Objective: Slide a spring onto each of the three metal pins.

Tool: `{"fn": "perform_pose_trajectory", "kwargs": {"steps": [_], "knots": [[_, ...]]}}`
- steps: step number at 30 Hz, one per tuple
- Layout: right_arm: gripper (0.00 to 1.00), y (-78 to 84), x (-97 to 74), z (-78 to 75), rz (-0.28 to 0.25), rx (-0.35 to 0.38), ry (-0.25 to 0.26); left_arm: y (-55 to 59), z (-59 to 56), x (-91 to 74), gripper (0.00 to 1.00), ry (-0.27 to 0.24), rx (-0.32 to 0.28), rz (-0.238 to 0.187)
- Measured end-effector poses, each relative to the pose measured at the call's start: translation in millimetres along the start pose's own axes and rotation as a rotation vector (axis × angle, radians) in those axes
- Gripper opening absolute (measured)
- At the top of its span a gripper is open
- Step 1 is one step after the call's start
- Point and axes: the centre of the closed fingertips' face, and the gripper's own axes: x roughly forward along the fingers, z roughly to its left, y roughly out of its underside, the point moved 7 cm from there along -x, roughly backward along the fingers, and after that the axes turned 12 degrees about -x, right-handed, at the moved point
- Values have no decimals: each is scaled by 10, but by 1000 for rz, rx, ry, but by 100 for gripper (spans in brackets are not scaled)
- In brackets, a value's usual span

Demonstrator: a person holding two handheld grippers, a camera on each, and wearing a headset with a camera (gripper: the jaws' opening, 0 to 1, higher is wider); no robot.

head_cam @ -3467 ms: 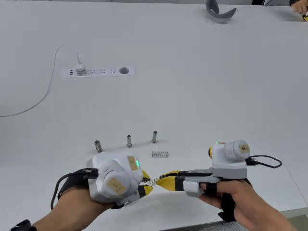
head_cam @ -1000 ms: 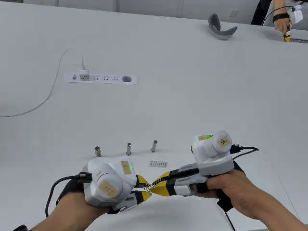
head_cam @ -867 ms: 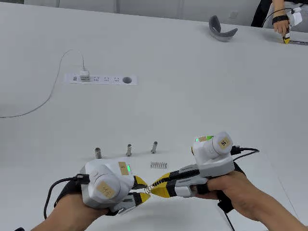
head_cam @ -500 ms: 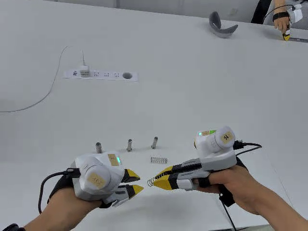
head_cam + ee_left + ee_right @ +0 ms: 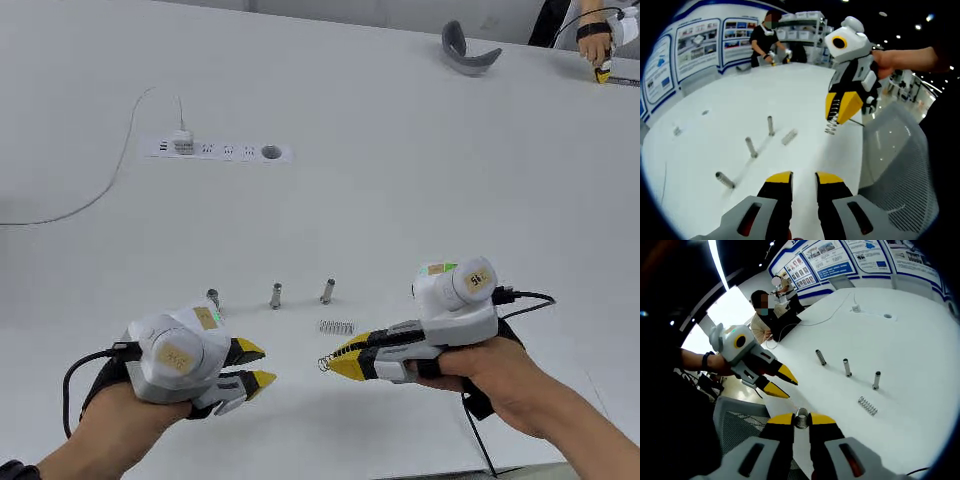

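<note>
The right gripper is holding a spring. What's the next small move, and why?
Probably carry the right gripper toward the nearest bare pin and line its spring up over the top. The spring sits clamped in the fingers, that pin and the middle pin are bare, and the far-left pin already wears a spring.

I work in what looks like a lab or demonstration hall: a long white workbench (image 5: 400, 180) carrying a power strip (image 5: 225, 151), blue-framed poster boards (image 5: 700, 40) along the wall, shelves of bins (image 5: 805, 12) behind (ceiling spotlights (image 5: 883, 14) overhead), a mesh chair (image 5: 900, 165), and another person (image 5: 765, 40) busy at the far end.
</note>
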Motion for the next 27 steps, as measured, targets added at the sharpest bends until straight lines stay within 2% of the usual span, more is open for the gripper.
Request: {"fn": "perform_pose_trajectory", "kwargs": {"steps": [5, 14, 27], "knots": [[12, -3, 6, -46, 9, 0, 17, 9, 81, -35, 20, -21, -41, -19], [12, -33, -6, -154, 25, -3, 49, 39, 191, -74, 25, -52, -79, -35], [12, -159, 47, -361, 50, -28, 89, 47, 326, -135, 35, -91, -132, -63]]}}
